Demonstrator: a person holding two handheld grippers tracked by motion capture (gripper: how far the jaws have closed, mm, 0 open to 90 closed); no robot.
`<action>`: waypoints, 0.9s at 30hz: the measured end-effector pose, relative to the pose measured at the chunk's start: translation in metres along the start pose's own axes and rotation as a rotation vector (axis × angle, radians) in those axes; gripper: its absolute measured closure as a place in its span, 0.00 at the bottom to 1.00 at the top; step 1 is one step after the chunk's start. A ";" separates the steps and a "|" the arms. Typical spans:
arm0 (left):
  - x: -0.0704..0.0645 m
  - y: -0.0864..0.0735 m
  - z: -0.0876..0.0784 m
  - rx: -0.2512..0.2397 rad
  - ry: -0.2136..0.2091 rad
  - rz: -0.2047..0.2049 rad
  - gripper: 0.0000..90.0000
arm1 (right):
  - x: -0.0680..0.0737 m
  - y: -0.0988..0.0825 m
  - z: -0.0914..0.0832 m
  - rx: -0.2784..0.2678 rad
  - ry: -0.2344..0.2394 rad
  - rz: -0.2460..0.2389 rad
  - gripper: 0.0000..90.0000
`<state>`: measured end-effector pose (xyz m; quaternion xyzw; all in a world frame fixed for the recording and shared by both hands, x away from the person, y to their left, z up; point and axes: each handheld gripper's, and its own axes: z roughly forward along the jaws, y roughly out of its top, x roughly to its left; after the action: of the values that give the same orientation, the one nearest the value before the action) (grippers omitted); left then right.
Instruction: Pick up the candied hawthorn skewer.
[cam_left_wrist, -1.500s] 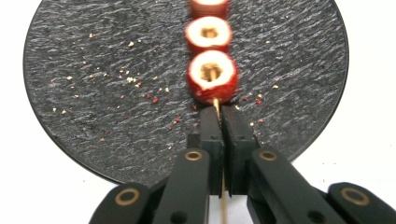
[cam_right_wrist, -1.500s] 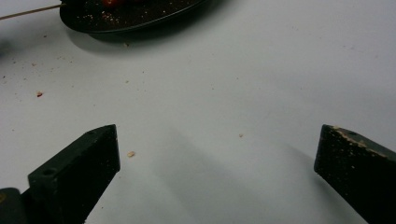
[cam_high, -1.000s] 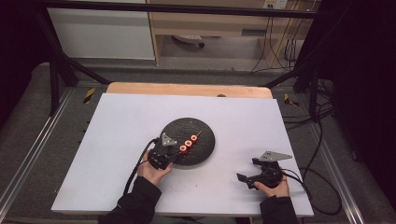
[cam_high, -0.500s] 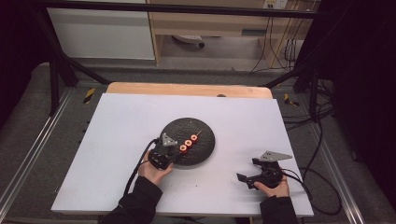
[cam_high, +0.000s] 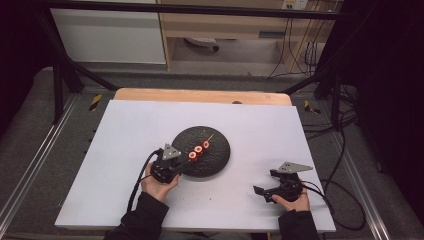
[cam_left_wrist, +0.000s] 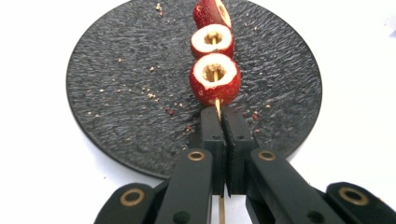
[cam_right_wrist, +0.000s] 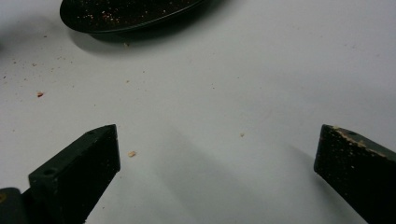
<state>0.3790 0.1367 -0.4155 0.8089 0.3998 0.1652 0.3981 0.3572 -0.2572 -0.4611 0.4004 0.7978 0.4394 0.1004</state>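
The white worktop carries a round black plate, which lies just ahead of the left gripper. Its fingers are clenched on the bare end of a wooden skewer; three red hollowed fruit pieces sit threaded just beyond the fingertips, over the plate. The right gripper rests low on the worktop, released, fingers wide apart, plate edge well ahead of them. Likely risk: the thin stick could pivot or slip in the pinch if lifted quickly, tipping fruit off. The left hand holds its gripper nearly level, pointing along the skewer.
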 end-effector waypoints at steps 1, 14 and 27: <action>0.001 -0.002 -0.002 -0.006 0.000 -0.004 0.98 | 0.000 0.000 0.000 0.001 0.000 0.003 0.01; 0.014 -0.024 -0.031 -0.079 -0.027 -0.013 0.98 | 0.001 0.000 0.000 -0.006 0.004 0.015 0.01; 0.022 -0.050 -0.056 -0.138 -0.079 -0.022 0.98 | 0.015 0.009 0.013 -0.009 0.032 0.016 0.01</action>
<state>0.3338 0.2010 -0.4202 0.7810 0.3802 0.1561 0.4703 0.3589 -0.2357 -0.4592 0.3994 0.7941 0.4500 0.0858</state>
